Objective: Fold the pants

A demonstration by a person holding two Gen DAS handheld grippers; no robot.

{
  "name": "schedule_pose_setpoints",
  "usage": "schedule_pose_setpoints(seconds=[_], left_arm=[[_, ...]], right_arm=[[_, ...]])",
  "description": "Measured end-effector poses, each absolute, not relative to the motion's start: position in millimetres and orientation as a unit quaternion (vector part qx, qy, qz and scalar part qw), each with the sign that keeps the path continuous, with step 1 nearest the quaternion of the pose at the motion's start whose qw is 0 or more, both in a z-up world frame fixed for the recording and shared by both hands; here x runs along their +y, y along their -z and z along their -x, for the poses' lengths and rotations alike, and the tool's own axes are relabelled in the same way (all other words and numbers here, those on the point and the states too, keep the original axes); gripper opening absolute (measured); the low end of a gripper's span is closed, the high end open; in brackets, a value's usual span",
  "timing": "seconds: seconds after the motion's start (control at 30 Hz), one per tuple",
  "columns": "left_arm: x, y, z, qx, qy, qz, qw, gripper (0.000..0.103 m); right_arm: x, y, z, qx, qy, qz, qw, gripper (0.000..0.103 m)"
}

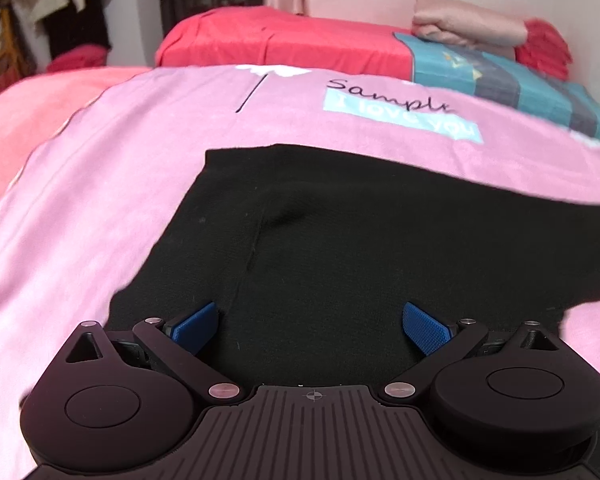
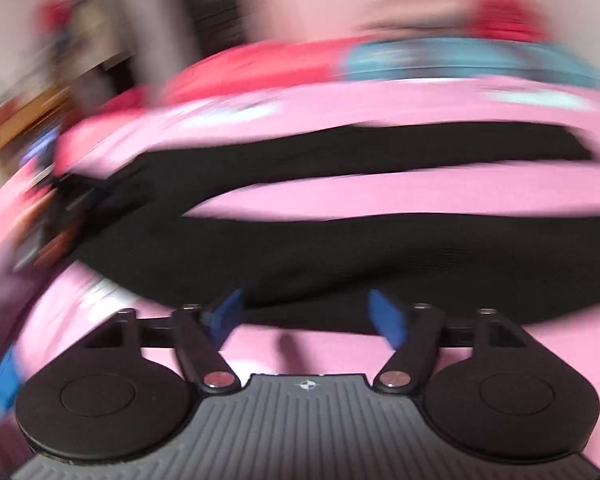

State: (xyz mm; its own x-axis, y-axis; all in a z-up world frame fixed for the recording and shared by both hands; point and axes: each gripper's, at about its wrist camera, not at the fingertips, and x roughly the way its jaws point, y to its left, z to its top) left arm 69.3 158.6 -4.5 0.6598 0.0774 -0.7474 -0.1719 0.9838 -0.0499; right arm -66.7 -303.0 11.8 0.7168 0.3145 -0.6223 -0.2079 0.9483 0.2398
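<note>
Black pants (image 1: 340,248) lie flat on a pink bedsheet (image 1: 100,184). In the left wrist view I see their waist end with a seam down the middle. My left gripper (image 1: 310,320) is open just above the near edge of that waist end, blue pads (image 1: 196,326) wide apart. In the blurred right wrist view the pants (image 2: 340,256) show two legs spread apart with pink sheet (image 2: 380,196) between them. My right gripper (image 2: 306,312) is open at the near leg's edge, holding nothing.
A red pillow (image 1: 284,40) and a teal striped pillow (image 1: 500,76) lie at the bed's far end, with folded pink cloth (image 1: 468,20) on top. Clothes hang at the far left (image 1: 52,0). The other gripper shows blurred at the left (image 2: 60,208).
</note>
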Motion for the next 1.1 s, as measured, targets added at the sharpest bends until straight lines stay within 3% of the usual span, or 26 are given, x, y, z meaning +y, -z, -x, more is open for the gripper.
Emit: schedule_pose_setpoints(seconds=[0.17,0.3,0.37,0.43,0.6,0.7,0.77,0.8,0.83,0.9,1.0,1.1], left_arm=[[143,-19,-31,0.373,-0.03,0.093,0.923,0.103],[108,-29,-3,0.353,0.035,0.076,0.932,0.103],[85,-25,3,0.355,0.064,0.052,0.931,0.103],[64,-14,3,0.368,0.077,0.018,0.926,0.103],[43,17,-4,0.399,0.063,-0.025,0.915,0.103],[45,17,-5,0.4,0.068,-0.023,0.914,0.103],[48,15,-7,0.405,0.071,-0.018,0.911,0.103],[49,13,-6,0.407,0.072,-0.016,0.911,0.103],[48,10,-3,0.407,0.073,-0.013,0.911,0.103],[48,4,2,0.4,0.082,-0.003,0.913,0.103],[42,1,7,0.391,0.092,-0.009,0.916,0.103],[29,12,-1,0.411,0.056,-0.046,0.909,0.103]], right_arm=[[-393,8,67,0.343,0.169,-0.142,0.913,0.085],[-414,13,56,0.297,0.191,-0.188,0.917,0.084],[-411,16,42,0.283,0.178,-0.183,0.925,0.06],[-416,18,33,0.274,0.186,-0.168,0.928,0.018],[-441,14,53,0.254,0.184,-0.181,0.932,0.009],[-467,19,74,0.254,0.189,-0.254,0.914,0.009],[-465,14,83,0.246,0.212,-0.259,0.91,0.017],[-459,7,84,0.237,0.233,-0.242,0.912,0.031],[-447,-1,84,0.219,0.255,-0.209,0.918,0.038],[-407,-19,81,0.182,0.259,-0.105,0.943,0.038],[-344,-32,69,0.203,0.093,-0.018,0.975,0.05],[-292,-30,55,0.266,-0.067,0.004,0.962,0.051]])
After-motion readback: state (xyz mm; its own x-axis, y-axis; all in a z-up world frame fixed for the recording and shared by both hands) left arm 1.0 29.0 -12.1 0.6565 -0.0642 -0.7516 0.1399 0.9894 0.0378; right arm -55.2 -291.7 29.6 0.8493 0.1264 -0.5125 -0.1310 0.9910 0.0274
